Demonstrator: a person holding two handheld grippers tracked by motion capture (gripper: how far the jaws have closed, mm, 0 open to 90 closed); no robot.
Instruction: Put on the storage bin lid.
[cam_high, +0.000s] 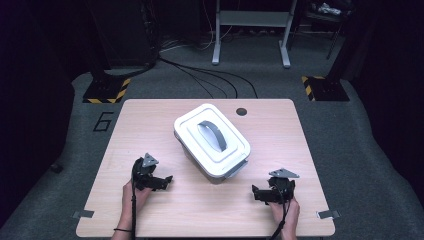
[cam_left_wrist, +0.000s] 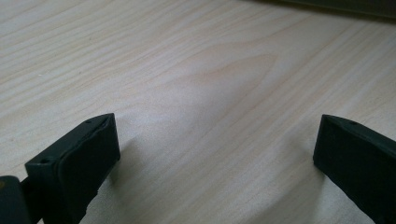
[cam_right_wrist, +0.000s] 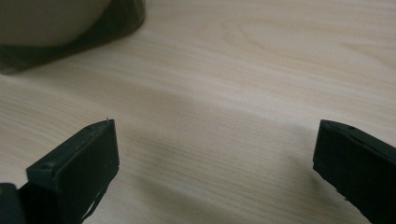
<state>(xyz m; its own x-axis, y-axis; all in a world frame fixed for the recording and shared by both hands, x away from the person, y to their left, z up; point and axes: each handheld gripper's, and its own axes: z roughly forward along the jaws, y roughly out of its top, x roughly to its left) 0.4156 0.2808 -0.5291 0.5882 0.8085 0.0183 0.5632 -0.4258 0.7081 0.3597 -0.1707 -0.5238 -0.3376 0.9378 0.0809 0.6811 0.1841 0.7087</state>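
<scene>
High view: pale wooden table (cam_high: 150, 120) on grey carpet (cam_high: 380, 165), dark room.

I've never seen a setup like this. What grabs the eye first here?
Probably the white lidded box with its grey handle, sitting askew at the middle of the pale wooden table. Next, the two black tools at the near edge: the left gripper and right gripper, each held in a hand, jaws open, either side of the box.
</scene>
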